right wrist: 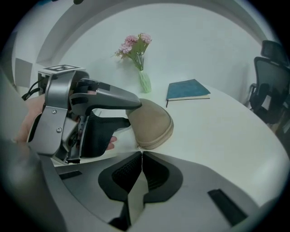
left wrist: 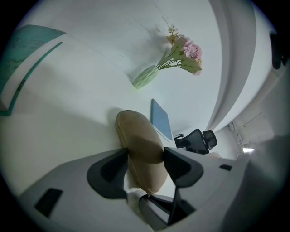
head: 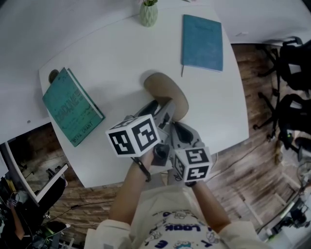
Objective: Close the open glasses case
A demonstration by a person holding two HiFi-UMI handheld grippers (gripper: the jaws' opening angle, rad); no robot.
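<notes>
The tan glasses case (head: 170,92) lies mid-table with its lid down; a thin seam runs round its near rim (right wrist: 156,138). My left gripper (left wrist: 146,158) is open and straddles the case's near half, rolled to a slant. One finger (right wrist: 118,97) lies over the lid and the dark pad of the other (right wrist: 97,131) stands at the case's left side. My right gripper (right wrist: 141,155) is shut, its tips just short of the case's near end, where a small pull (left wrist: 146,194) hangs. Whether the tips pinch that pull I cannot tell. In the head view both grippers (head: 160,111) (head: 176,127) crowd the case's near end.
A teal book (head: 70,107) lies at the table's left edge and a teal notebook (head: 202,41) at the far right. A green vase (head: 148,13) with pink flowers (right wrist: 134,45) stands at the back. Black chairs (head: 291,97) stand right of the table (head: 121,63); its near edge is close.
</notes>
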